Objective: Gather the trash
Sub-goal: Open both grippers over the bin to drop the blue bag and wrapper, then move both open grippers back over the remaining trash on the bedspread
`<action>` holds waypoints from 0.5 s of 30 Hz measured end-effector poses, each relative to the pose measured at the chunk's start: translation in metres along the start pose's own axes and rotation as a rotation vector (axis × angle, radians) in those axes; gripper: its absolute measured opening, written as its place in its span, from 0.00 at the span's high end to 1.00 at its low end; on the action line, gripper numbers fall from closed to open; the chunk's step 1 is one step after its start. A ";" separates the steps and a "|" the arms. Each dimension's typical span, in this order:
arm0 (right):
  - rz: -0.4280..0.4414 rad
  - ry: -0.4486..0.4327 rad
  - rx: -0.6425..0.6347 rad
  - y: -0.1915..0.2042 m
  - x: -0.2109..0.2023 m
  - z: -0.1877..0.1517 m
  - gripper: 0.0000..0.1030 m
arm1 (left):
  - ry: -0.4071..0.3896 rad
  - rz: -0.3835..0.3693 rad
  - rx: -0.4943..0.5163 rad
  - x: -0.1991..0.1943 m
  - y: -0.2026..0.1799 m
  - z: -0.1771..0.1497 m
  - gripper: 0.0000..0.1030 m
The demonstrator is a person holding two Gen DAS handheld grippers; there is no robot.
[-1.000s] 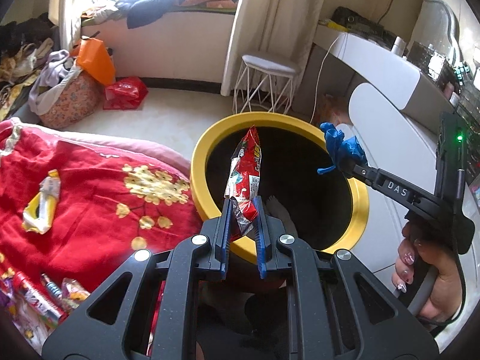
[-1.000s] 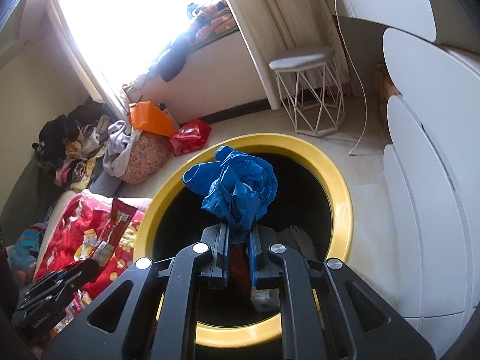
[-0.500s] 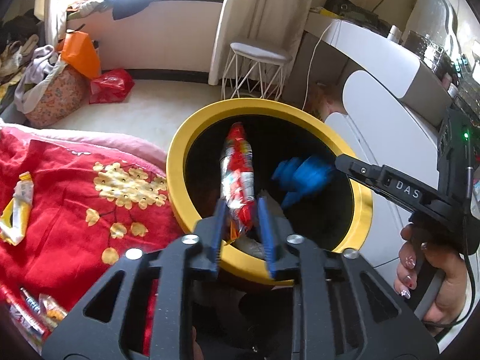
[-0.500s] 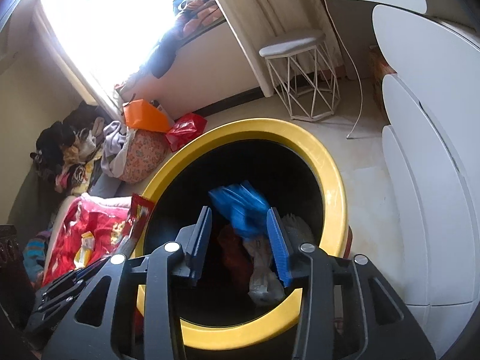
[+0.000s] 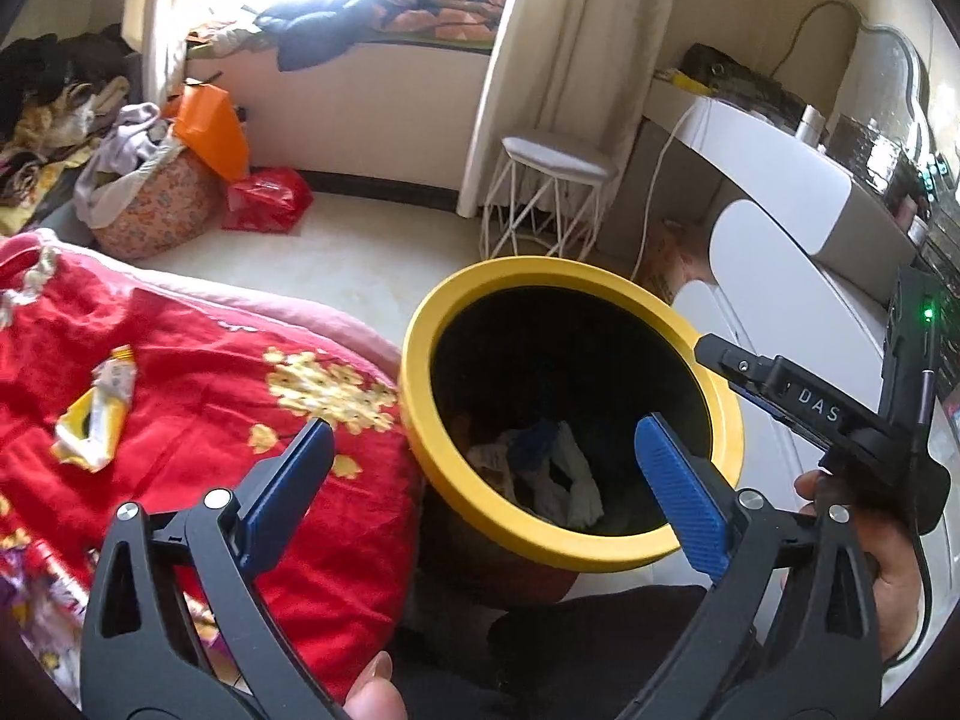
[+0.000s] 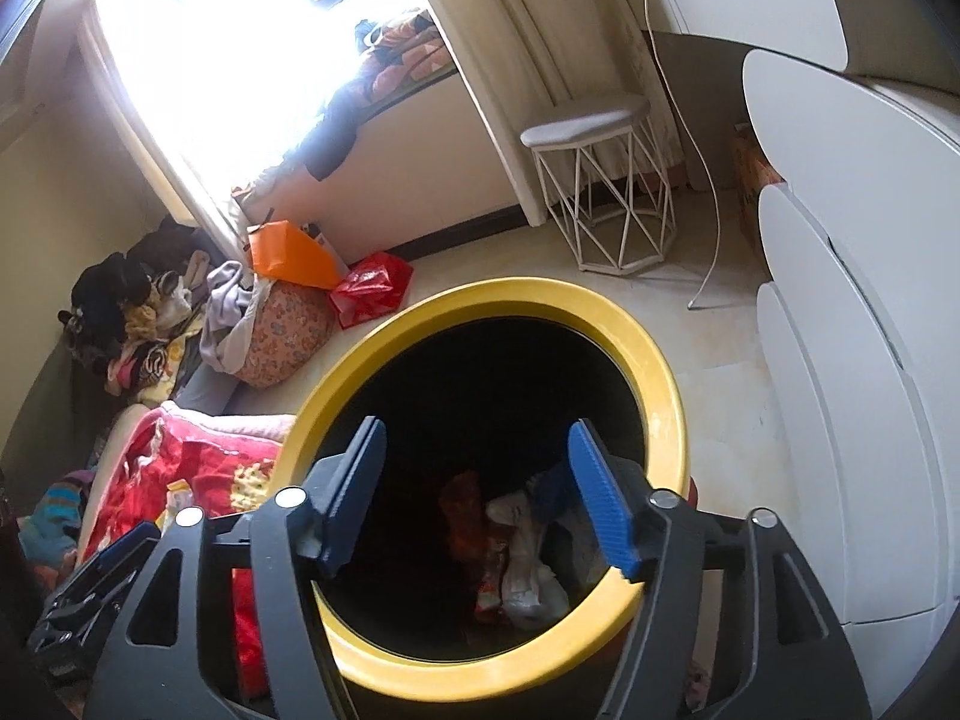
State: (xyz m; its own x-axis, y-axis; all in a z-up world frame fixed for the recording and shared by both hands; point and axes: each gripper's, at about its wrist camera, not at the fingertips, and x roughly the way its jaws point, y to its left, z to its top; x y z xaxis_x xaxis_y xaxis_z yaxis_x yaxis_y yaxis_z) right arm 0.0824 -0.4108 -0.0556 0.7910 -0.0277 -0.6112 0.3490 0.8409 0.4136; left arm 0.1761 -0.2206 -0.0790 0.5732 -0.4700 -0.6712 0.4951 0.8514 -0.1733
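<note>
both grippers hang over a yellow-rimmed bin (image 6: 657, 384) beside the bed, jaws just sprung wide and empty: the left gripper (image 5: 480, 468) and the right gripper (image 6: 477, 492). crumpled trash (image 6: 522, 546) lies at the bin's bottom; a yellow wrapper (image 5: 99, 414) rests on the red blanket (image 5: 240, 420).

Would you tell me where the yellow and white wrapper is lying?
In the left wrist view, the yellow and white wrapper lies at left on the red blanket.
</note>
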 end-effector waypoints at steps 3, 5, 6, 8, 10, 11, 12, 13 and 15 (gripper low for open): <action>-0.002 -0.009 -0.017 0.005 -0.003 0.000 0.33 | -0.022 0.017 -0.002 -0.010 0.003 -0.001 0.10; -0.002 -0.014 -0.025 0.010 -0.005 -0.001 0.32 | -0.033 0.025 -0.006 -0.016 0.006 -0.001 0.10; -0.001 -0.016 -0.029 0.011 -0.006 -0.001 0.32 | -0.036 0.029 -0.011 -0.018 0.007 -0.001 0.10; 0.003 -0.021 -0.037 0.015 -0.008 -0.001 0.31 | -0.043 0.036 -0.021 -0.023 0.010 -0.002 0.10; 0.005 -0.026 -0.049 0.020 -0.010 -0.001 0.30 | -0.048 0.042 -0.026 -0.028 0.013 -0.003 0.10; 0.006 -0.029 -0.054 0.022 -0.011 -0.001 0.30 | -0.051 0.044 -0.027 -0.030 0.015 -0.003 0.10; 0.008 -0.034 -0.060 0.025 -0.013 -0.001 0.29 | -0.056 0.048 -0.030 -0.032 0.016 -0.004 0.10; 0.009 -0.036 -0.062 0.027 -0.014 0.000 0.29 | -0.058 0.049 -0.033 -0.034 0.017 -0.004 0.10; 0.015 -0.039 -0.070 0.030 -0.016 0.000 0.29 | -0.066 0.055 -0.044 -0.039 0.020 -0.005 0.10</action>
State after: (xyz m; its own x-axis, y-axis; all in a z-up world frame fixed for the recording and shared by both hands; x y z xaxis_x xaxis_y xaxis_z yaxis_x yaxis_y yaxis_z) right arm 0.0806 -0.3848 -0.0333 0.8155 -0.0351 -0.5777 0.3021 0.8772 0.3732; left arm 0.1606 -0.1843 -0.0599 0.6413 -0.4356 -0.6316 0.4334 0.8850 -0.1703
